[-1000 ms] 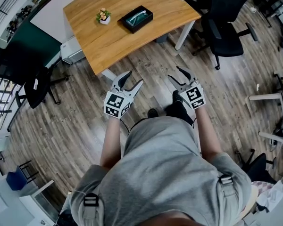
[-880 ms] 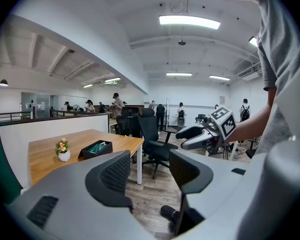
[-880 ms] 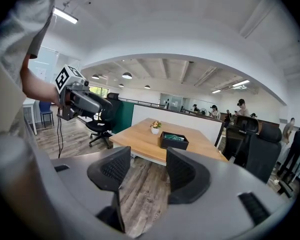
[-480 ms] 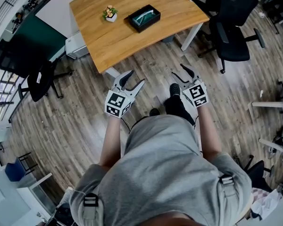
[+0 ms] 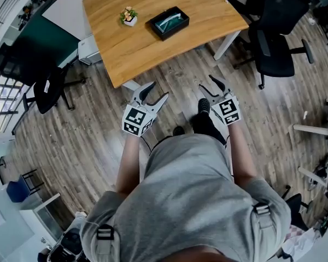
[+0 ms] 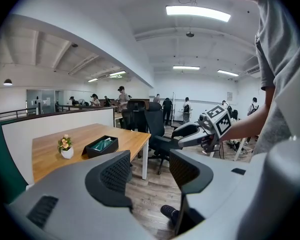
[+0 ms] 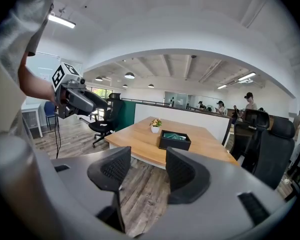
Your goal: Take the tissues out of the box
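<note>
Standing well back from the table [image 5: 126,56], the person holds the left gripper [image 5: 156,90] and right gripper [image 5: 206,83] wide open and empty, apparently readied for the box [image 5: 168,22] mid-table beside a flowerpot [image 5: 129,16].

box [image 5: 168,23] sits on the desk [image 5: 142,51], little plant [image 5: 129,16] just left of it. left gripper [image 5: 156,90] and right gripper [image 5: 206,83] are side by side over the floor [image 5: 87,130], well short of the desk. office chair [image 5: 276,34] off its right end.
</note>
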A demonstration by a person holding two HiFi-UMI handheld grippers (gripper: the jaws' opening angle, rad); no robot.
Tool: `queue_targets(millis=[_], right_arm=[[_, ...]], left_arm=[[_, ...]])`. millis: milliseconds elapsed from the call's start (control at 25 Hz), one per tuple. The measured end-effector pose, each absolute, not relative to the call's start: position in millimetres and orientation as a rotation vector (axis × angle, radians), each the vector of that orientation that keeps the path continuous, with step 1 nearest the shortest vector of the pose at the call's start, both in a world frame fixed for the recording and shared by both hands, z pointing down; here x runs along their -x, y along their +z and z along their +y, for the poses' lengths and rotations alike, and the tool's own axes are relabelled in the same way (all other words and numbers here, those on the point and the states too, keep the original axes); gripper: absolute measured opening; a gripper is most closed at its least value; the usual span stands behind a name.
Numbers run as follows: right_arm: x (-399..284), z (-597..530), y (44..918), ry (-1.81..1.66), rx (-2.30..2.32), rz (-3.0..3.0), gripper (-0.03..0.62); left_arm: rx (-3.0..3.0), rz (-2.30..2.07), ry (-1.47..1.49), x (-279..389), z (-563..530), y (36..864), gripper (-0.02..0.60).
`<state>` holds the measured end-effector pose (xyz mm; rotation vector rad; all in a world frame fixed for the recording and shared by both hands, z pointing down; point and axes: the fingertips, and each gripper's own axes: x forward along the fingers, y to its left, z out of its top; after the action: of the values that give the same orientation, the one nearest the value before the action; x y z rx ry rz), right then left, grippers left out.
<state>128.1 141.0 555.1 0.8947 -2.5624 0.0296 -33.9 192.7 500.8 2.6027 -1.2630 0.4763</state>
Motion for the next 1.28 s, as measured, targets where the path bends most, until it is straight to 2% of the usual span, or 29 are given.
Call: queue_targets(millis=[600, 1280], right_arm=[[-145.0, 38.3, 560.1, 0.051, -0.776, -2.611, 0.225], [-141.6, -39.9, 566.3, -0.01, -0.441, -2.697, 0.222]], left_arm=[[-2.52, -1.333, 0.496, 7.2, 103.4, 504.3, 0.245], [-2.323, -1.64, 0.495, -8.0, 50.5, 493.4, 0.245]])
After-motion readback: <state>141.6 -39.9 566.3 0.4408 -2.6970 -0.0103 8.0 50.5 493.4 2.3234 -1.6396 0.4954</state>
